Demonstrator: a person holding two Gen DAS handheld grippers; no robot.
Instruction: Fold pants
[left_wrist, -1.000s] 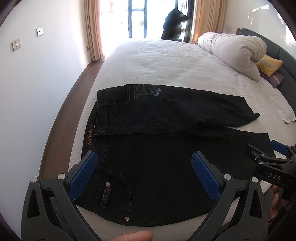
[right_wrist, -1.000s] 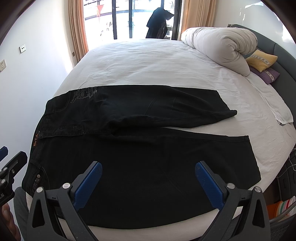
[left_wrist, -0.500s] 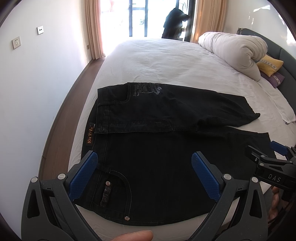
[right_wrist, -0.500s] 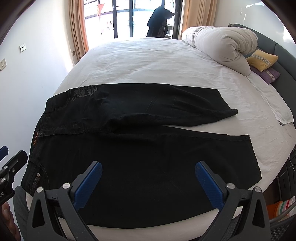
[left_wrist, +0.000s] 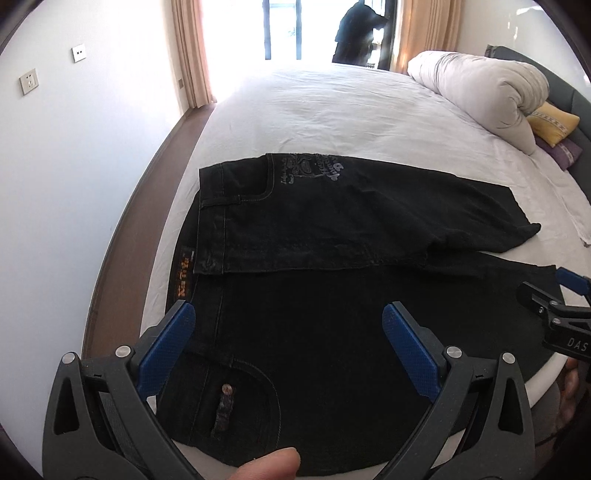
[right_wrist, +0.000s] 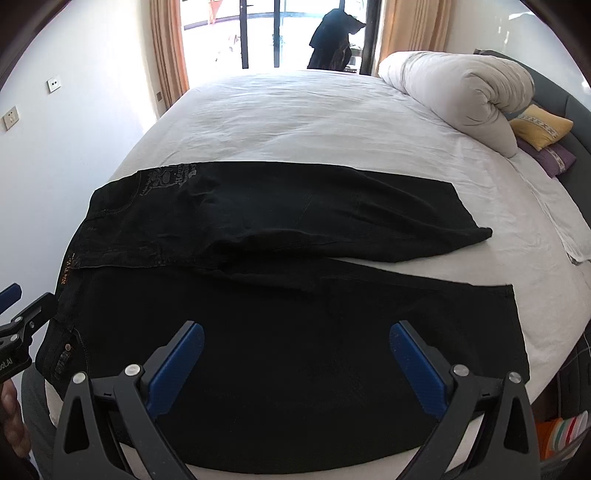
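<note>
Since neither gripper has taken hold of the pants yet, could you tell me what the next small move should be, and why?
Probably lower both open grippers to the near edge of the black pants: the left gripper by the waistband, the right gripper further along the near leg. That leg lies flat beside the far leg, so lifting it over would stack them.

The black jeans (left_wrist: 332, 295) lay flat on the white bed (left_wrist: 351, 110), along its near edge, waistband toward the left edge and legs running off to the right. The far leg was turned over, showing a grey print near the hip. An orange-lettered patch sat on the waistband, and a riveted pocket at the near-left corner.
</note>
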